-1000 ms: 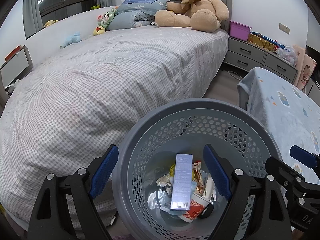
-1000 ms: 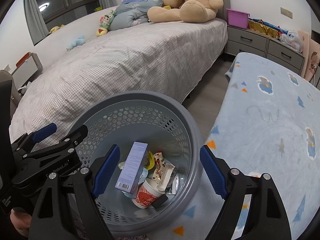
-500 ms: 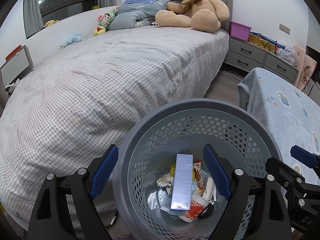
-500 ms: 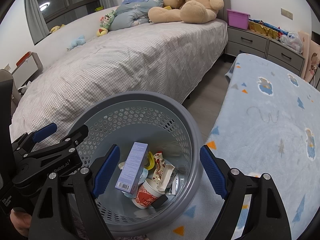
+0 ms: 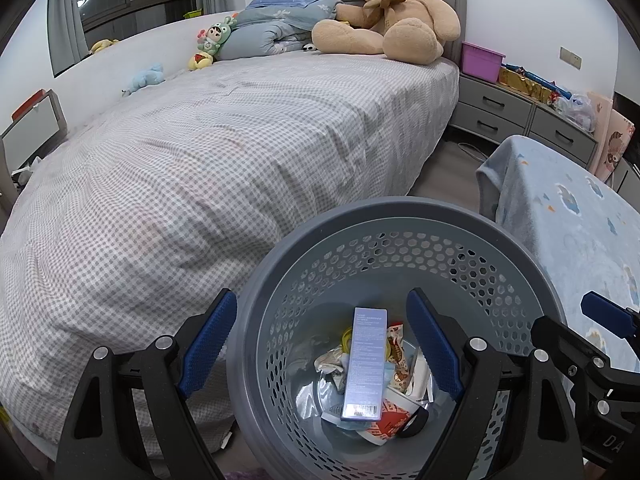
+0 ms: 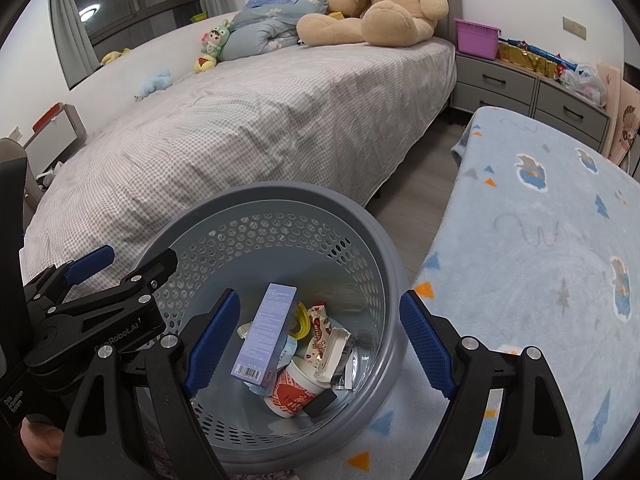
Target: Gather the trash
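Left wrist view: the left gripper [image 5: 320,336] hangs over the grey basket [image 5: 400,216], jaws wide apart and empty; a lilac box [image 5: 364,364] lies on the trash inside.

Right wrist view: the right gripper [image 6: 318,338] likewise gapes empty above the basket [image 6: 280,196], beside the bed [image 6: 248,120].

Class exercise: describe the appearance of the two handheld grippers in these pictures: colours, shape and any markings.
Both the left gripper and right gripper have black, angular plastic jaws tipped with ribbed blue pads and studded with silver bolts. White lettering marks the left gripper's body in the right wrist view.
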`<state>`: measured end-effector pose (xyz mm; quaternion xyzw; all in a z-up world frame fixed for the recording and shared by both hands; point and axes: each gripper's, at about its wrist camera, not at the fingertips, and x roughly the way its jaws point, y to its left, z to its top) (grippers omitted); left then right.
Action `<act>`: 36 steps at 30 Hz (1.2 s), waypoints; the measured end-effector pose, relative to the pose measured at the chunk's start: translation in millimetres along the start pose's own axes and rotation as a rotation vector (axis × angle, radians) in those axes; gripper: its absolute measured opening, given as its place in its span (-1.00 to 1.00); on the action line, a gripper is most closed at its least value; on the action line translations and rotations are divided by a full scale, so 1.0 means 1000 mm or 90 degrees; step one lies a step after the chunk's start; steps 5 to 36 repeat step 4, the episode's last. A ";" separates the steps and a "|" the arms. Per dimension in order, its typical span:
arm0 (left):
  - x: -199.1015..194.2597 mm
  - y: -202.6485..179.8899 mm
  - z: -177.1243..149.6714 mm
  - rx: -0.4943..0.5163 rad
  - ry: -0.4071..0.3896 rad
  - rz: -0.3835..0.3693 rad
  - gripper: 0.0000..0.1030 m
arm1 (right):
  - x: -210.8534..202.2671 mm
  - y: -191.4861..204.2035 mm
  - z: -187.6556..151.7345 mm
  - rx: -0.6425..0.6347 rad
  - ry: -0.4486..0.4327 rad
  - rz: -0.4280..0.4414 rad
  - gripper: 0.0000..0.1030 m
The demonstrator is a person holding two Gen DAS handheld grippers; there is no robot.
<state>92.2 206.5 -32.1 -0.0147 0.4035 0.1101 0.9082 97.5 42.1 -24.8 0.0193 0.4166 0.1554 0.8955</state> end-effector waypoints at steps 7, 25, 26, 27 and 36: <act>-0.001 0.000 0.000 0.000 0.000 0.000 0.61 | 0.000 0.000 0.000 -0.001 0.000 0.000 0.56; -0.001 0.000 0.000 0.000 0.000 0.000 0.61 | 0.000 0.000 0.000 -0.001 0.000 0.000 0.56; -0.001 0.000 0.000 0.000 0.000 0.000 0.61 | 0.000 0.000 0.000 -0.001 0.000 0.000 0.56; -0.001 0.000 0.000 0.000 0.000 0.000 0.61 | 0.000 0.000 0.000 -0.001 0.000 0.000 0.56; -0.001 0.000 0.000 0.000 0.000 0.000 0.61 | 0.000 0.000 0.000 -0.001 0.000 0.000 0.56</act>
